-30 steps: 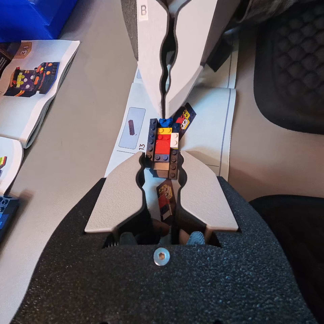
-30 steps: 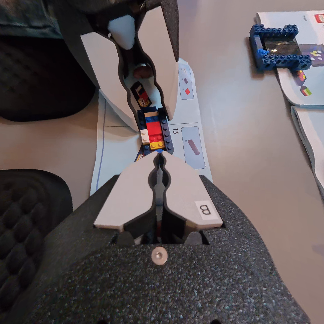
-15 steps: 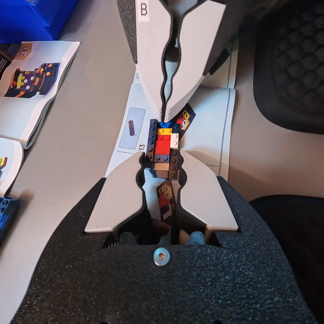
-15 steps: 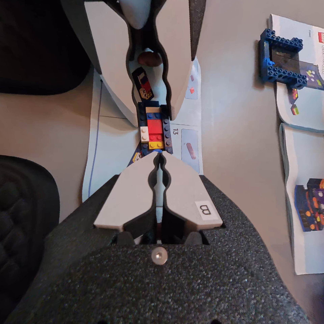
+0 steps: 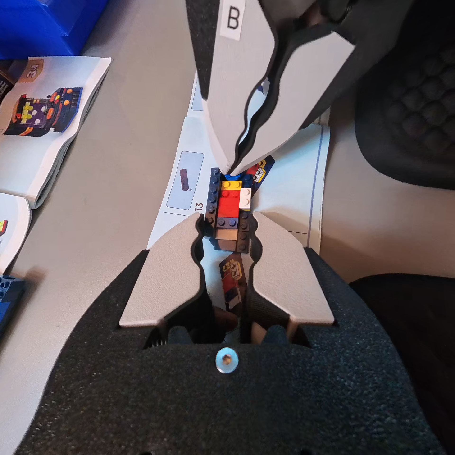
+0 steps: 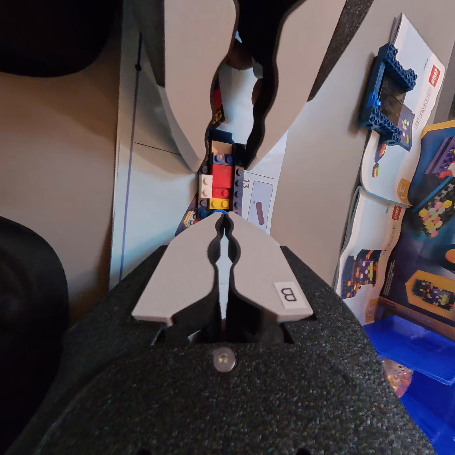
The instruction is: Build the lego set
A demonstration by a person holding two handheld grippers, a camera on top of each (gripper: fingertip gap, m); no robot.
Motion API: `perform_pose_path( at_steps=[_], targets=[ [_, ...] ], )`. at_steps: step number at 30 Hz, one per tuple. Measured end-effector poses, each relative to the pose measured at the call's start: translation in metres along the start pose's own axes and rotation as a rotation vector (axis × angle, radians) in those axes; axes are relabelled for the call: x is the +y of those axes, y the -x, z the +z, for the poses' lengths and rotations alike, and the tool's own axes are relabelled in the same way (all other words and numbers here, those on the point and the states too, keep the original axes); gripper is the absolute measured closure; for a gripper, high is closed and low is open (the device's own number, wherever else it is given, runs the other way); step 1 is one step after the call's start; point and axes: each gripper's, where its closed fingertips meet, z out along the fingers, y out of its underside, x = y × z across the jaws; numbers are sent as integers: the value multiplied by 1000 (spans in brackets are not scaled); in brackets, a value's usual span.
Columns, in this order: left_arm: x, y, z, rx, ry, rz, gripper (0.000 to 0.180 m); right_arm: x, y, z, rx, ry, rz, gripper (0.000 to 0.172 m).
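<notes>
Left wrist view: my left gripper (image 5: 227, 230) clamps the near end of the brick assembly (image 5: 229, 209), which lies on an open instruction booklet (image 5: 290, 187). Right wrist view: my right gripper (image 6: 223, 215) is closed, tips at the assembly's small blue piece (image 6: 218, 211); booklets (image 6: 384, 172) lie on the surface (image 6: 312, 172) rightward.

The small brick build (image 5: 229, 209) shows dark navy studded side strips, a yellow piece, red pieces, a white piece, tan and brown tiles and a bright blue end, lying on a pale blue instruction page (image 5: 290, 192) over the grey-beige tabletop (image 5: 128, 172).
</notes>
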Motion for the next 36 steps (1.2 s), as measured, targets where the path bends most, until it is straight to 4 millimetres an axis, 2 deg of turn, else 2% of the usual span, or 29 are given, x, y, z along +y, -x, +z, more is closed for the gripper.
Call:
perform_pose_path(
  at_steps=[2, 4, 6, 8, 11, 14, 15, 16, 18, 21, 25, 28, 30, 34, 36],
  targets=[
    [0, 0, 0, -1, 0, 0, 146, 0, 0, 0, 4, -4, 7, 172],
    [0, 0, 0, -2, -1, 1, 146, 0, -1, -1, -30, -76, 95, 172],
    [0, 1, 0, -8, -1, 3, 146, -1, -6, -6, -78, -204, 277, 172],
    [-1, 1, 0, -14, -4, 10, 146, -3, -14, -14, -151, -354, 499, 151],
    [-4, 4, -1, -49, -22, 65, 146, -3, -27, -31, -301, -566, 801, 146],
    [-21, 14, -10, -155, -102, 158, 146, -4, -32, -41, -429, -691, 963, 139],
    [-32, 18, -17, -210, -166, 202, 148, -6, -34, -43, -444, -727, 982, 136],
    [-44, 22, -26, -271, -243, 242, 164, -9, -36, -45, -451, -761, 995, 135],
    [-61, 25, -40, -327, -359, 240, 167, -12, -38, -45, -459, -777, 1026, 131],
    [-42, 24, -28, -236, -258, 153, 142, -9, -33, -41, -471, -733, 1013, 129],
    [-32, 22, -22, -219, -182, 151, 128, -8, -31, -42, -465, -734, 980, 133],
    [-10, 33, -14, -223, -38, 18, 128, -7, -28, -38, -459, -702, 965, 135],
    [4, 28, -4, -145, 60, -86, 125, -7, -27, -36, -460, -699, 964, 137],
    [2, 20, 5, -64, 59, -166, 146, -3, -24, -31, -458, -655, 980, 135],
    [2, 20, 4, -68, 40, -151, 146, 0, -24, -30, -456, -648, 1004, 135]
  ],
)
